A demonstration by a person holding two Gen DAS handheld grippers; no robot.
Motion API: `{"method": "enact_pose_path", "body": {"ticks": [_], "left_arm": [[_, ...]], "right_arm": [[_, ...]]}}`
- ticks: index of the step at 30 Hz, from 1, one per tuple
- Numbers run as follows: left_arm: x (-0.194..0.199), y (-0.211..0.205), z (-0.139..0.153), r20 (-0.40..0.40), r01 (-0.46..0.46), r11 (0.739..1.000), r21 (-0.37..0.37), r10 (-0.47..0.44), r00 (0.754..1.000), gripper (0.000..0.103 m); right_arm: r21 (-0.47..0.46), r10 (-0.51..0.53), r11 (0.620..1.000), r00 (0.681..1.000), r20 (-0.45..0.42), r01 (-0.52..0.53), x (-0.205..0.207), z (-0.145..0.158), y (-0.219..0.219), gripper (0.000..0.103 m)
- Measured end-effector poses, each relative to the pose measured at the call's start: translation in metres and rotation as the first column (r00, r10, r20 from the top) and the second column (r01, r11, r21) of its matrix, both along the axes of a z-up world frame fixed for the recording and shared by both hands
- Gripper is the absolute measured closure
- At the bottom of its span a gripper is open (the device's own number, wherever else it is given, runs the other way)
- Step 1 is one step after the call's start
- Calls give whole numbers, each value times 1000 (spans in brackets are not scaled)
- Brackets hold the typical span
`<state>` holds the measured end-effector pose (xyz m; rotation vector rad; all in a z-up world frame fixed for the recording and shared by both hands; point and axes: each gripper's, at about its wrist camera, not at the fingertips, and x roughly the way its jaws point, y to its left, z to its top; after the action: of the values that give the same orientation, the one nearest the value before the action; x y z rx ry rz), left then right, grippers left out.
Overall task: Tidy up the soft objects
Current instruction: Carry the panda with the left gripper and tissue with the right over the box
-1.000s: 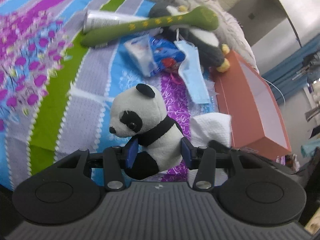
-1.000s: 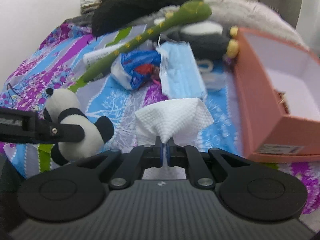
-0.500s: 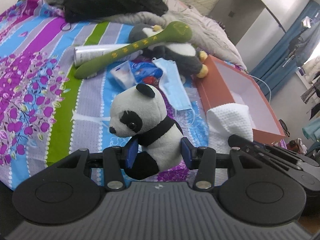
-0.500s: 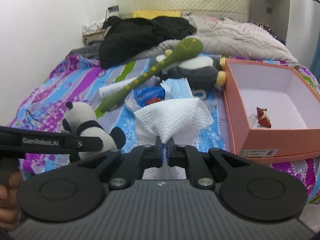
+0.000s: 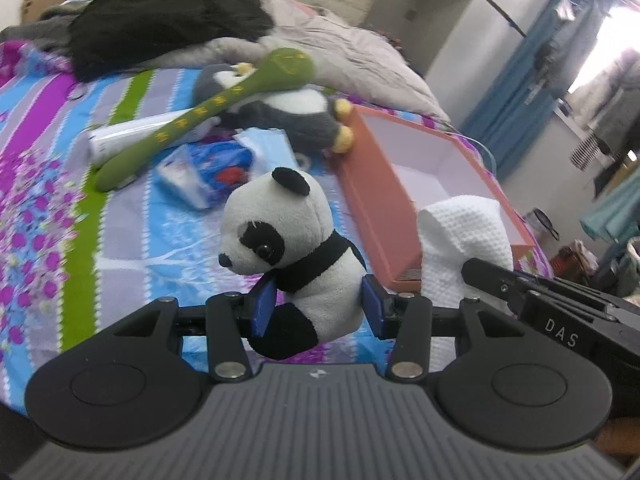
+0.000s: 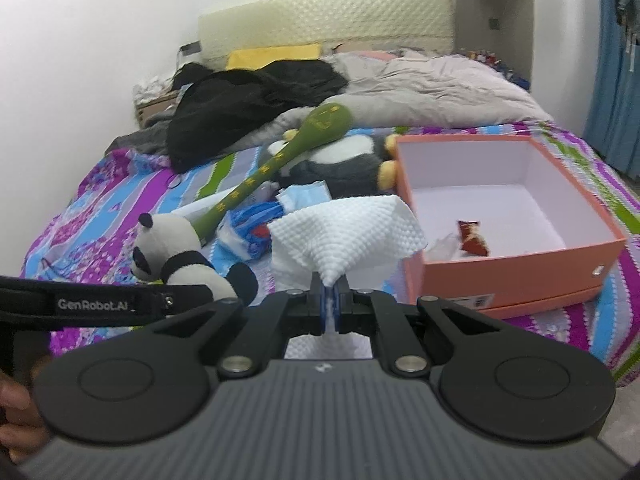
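Panda toy (image 5: 288,248) clamped in left gripper (image 5: 318,308), above bedsheet (image 5: 80,208); white cloth (image 6: 344,236) pinched in right gripper (image 6: 330,300).
Beyond: orange box (image 6: 516,264) w/ red wrapper (image 6: 472,236) inside, right of cloth; face mask (image 5: 268,148), green stick toy (image 5: 224,100), penguin plush (image 5: 292,116) farther back.

Panda (image 5: 296,248) left of tissue (image 5: 460,240); box (image 6: 508,216) right, wrapper (image 6: 472,236) inside; penguin (image 6: 340,164) behind.

I count two plush toys: one small black-and-white panda (image 5: 288,240) between my left tongs, one grey-and-white penguin (image 6: 340,164) ahead. One white waffle-textured cloth (image 6: 344,232) in my right tongs. One open orange cardboard box (image 6: 516,264) right of them. One blue face mask (image 5: 266,148).
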<state>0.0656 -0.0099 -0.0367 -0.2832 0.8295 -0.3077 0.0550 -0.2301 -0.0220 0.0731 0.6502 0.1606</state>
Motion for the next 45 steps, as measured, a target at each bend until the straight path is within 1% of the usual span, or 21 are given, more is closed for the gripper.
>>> {"method": "enact_pose_path", "body": {"ticks": [4,9,11,13,16,19,23,27,31,33,35,36,41,43,45], "left_arm": [[4,-24,10,25,66,998,11,-67,997,51],[13,-54,20,46,155,988,17,-156,987,51],[19,-66,24,50,190,981,26,-191,980,51],[24,-77,31,65,232,972,44,-234,970,51],[39,-91,40,67,283,958,48,-286,956,51],[55,-108,51,92,317,943,99,-326,941,51],[85,-129,65,113,344,932,116,-356,928,50],[117,-155,72,113,371,921,115,-383,917,50],[153,-182,66,82,399,909,118,-409,909,50],[173,-195,59,45,423,900,104,-429,902,50],[194,-205,50,18,424,902,83,-427,904,50],[203,-210,45,4,428,900,85,-430,903,50],[248,-235,20,-48,451,885,112,-449,892,50],[260,-244,10,-57,469,873,136,-465,883,50],[273,-251,-1,-77,467,870,157,-461,884,50]], "right_arm": [[6,-49,999,999,11,49,-10,7,-17,95],[8,-116,993,993,29,116,-22,14,-37,95],[6,-140,990,989,42,140,-19,15,-47,95],[12,-191,982,980,52,190,-11,18,-63,95],[29,-230,973,970,82,228,4,25,-84,95],[24,-244,970,965,98,243,25,33,-100,95],[15,-243,970,966,91,243,56,40,-116,95],[20,-253,967,966,54,252,85,39,-131,94],[26,-264,964,965,-3,264,116,28,-147,94],[24,-263,964,964,-35,264,130,19,-154,94],[24,-267,963,961,-73,269,148,7,-162,94],[24,-271,961,958,-89,274,155,1,-165,94],[37,-297,951,939,-172,308,186,-28,-185,93],[31,-320,943,927,-198,332,195,-40,-192,93],[39,-328,938,918,-222,345,202,-50,-198,93]]}}
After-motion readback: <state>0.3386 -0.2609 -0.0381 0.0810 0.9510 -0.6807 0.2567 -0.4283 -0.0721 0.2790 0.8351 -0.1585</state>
